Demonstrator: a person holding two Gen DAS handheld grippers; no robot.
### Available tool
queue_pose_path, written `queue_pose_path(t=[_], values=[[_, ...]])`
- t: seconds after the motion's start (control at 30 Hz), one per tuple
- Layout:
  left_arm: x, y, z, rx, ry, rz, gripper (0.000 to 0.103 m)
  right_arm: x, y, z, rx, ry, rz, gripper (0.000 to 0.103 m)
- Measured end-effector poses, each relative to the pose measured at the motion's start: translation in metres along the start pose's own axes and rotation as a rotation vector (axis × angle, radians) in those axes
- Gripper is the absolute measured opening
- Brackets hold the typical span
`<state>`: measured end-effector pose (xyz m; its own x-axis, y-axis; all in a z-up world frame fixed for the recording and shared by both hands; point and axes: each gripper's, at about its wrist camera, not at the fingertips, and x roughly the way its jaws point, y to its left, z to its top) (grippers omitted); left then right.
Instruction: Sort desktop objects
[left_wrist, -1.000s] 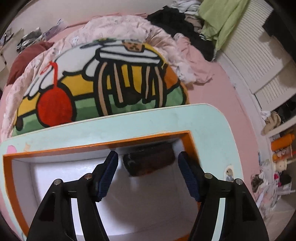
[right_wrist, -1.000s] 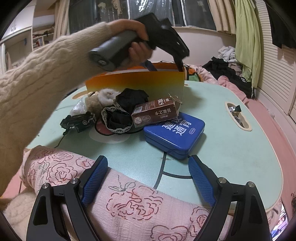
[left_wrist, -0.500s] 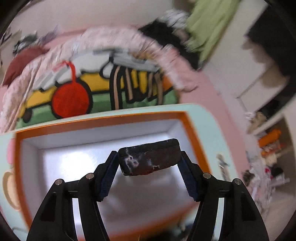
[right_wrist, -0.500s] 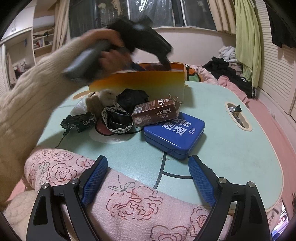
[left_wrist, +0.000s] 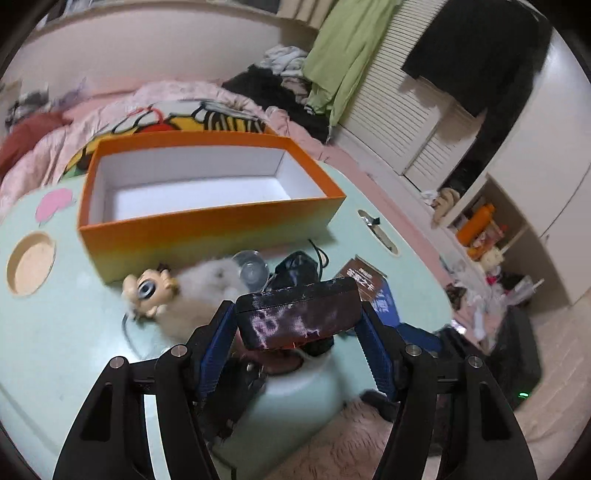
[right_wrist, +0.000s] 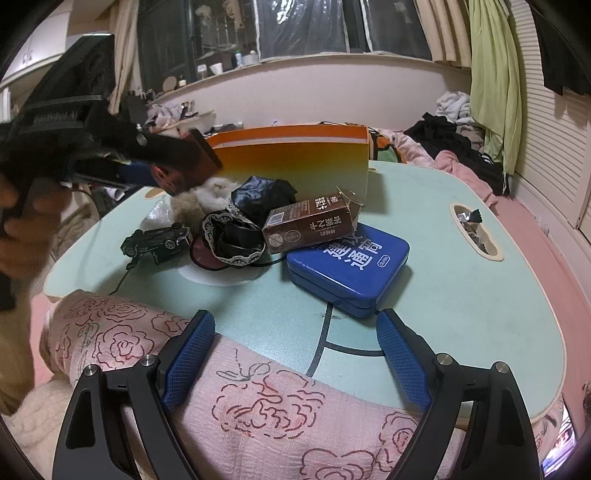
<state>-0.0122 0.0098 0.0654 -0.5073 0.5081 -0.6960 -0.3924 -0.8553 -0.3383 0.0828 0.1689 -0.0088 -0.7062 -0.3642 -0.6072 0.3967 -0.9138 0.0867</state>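
Between the left gripper's (left_wrist: 297, 325) pads sits a dark case (left_wrist: 299, 317), lifted out of the orange box (left_wrist: 207, 225) and now held in front of it above the clutter. The box stands empty, so sorting seemingly restarts; the right gripper (right_wrist: 295, 354) waits wide open, empty, nearer than the box.

Home bedroom is indicated; pink bedding (left_wrist: 155, 99) is seen behind a low mint table (right_wrist: 461, 288); clothes are piled (left_wrist: 273, 81) by louvered closet doors (left_wrist: 402, 122); a green garment (right_wrist: 491, 77) is hung up.
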Motion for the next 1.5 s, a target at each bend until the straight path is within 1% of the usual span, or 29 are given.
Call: queue_pose_path(t=[0.07,0.13,0.2,0.23,0.27,0.33,0.4,0.5,0.53,0.6,0.63,0.7,0.73,0.8,0.93,1.03,1.07,1.13,1.23,1.27,1.3,1.33,1.37,1.4,1.43,1.5], values=[[0.002,-0.005,-0.001,0.028,-0.087,0.055,0.066,0.001,0.001,0.001,0.000,0.000,0.000,0.089],[0.000,-0.006,-0.002,0.042,-0.136,0.099,0.066,0.001,0.001,0.001,0.001,0.000,0.000,0.089],[-0.008,-0.004,-0.009,0.044,-0.142,0.103,0.067,0.000,0.000,0.000,0.000,0.000,-0.001,0.089],[-0.014,-0.003,-0.014,0.048,-0.143,0.100,0.069,0.000,0.000,0.000,0.001,0.000,0.000,0.089],[-0.020,-0.003,-0.020,0.054,-0.146,0.107,0.075,0.000,0.000,0.000,0.001,0.000,-0.001,0.089],[-0.035,-0.003,-0.039,0.085,-0.155,0.151,0.079,0.000,0.000,0.000,0.001,0.000,-0.001,0.089],[-0.043,-0.003,-0.056,0.122,-0.145,0.198,0.079,0.000,0.000,0.000,0.001,0.000,-0.001,0.089],[-0.042,-0.001,-0.083,0.147,-0.088,0.281,0.079,0.000,-0.001,-0.001,0.001,0.000,-0.001,0.089],[-0.036,0.001,-0.094,0.152,-0.054,0.315,0.079,0.000,-0.001,-0.001,0.000,-0.001,0.000,0.089],[-0.024,0.004,-0.103,0.150,-0.026,0.332,0.080,0.001,0.000,0.000,-0.001,0.000,-0.002,0.089],[-0.020,0.007,-0.106,0.131,-0.067,0.344,0.084,0.002,0.000,0.000,-0.001,0.001,-0.004,0.089],[-0.016,0.010,-0.103,0.087,-0.129,0.396,0.090,0.002,0.001,-0.001,-0.001,0.002,-0.005,0.089],[-0.014,0.011,-0.100,0.064,-0.149,0.418,0.093,0.003,0.001,-0.001,-0.001,0.002,-0.005,0.089],[-0.010,0.010,-0.096,0.044,-0.165,0.469,0.093,0.003,0.001,-0.001,0.000,0.002,-0.006,0.089],[-0.010,0.012,-0.090,0.040,-0.152,0.464,0.093,0.004,0.000,0.000,0.001,0.004,-0.009,0.089],[-0.010,0.013,-0.092,0.042,-0.170,0.461,0.093,0.001,-0.001,0.001,0.010,-0.005,0.008,0.087],[-0.010,0.014,-0.092,0.044,-0.174,0.460,0.093,-0.005,-0.001,0.006,0.015,-0.031,0.020,0.083],[-0.007,0.016,-0.094,0.052,-0.173,0.453,0.093,-0.014,0.002,0.017,0.004,-0.072,0.025,0.083],[-0.004,0.015,-0.096,0.053,-0.177,0.451,0.093,-0.022,0.012,0.061,-0.028,-0.131,0.029,0.083],[-0.004,0.015,-0.097,0.053,-0.179,0.452,0.093,-0.017,0.015,0.086,-0.029,-0.134,0.033,0.083],[-0.004,0.015,-0.097,0.053,-0.181,0.452,0.093,-0.012,0.015,0.100,-0.024,-0.127,0.035,0.083],[-0.004,0.015,-0.098,0.053,-0.184,0.453,0.093,-0.001,0.016,0.120,-0.013,-0.108,0.031,0.083],[-0.004,0.015,-0.099,0.053,-0.186,0.454,0.093,0.017,0.014,0.145,0.011,-0.071,0.031,0.083],[-0.004,0.015,-0.099,0.053,-0.187,0.455,0.093,0.028,0.013,0.157,0.027,-0.042,0.033,0.083],[-0.004,0.015,-0.099,0.053,-0.189,0.455,0.093,0.053,0.010,0.177,0.056,0.029,0.041,0.083],[-0.004,0.015,-0.099,0.053,-0.191,0.455,0.093,0.083,0.007,0.195,0.084,0.098,0.030,0.083]])
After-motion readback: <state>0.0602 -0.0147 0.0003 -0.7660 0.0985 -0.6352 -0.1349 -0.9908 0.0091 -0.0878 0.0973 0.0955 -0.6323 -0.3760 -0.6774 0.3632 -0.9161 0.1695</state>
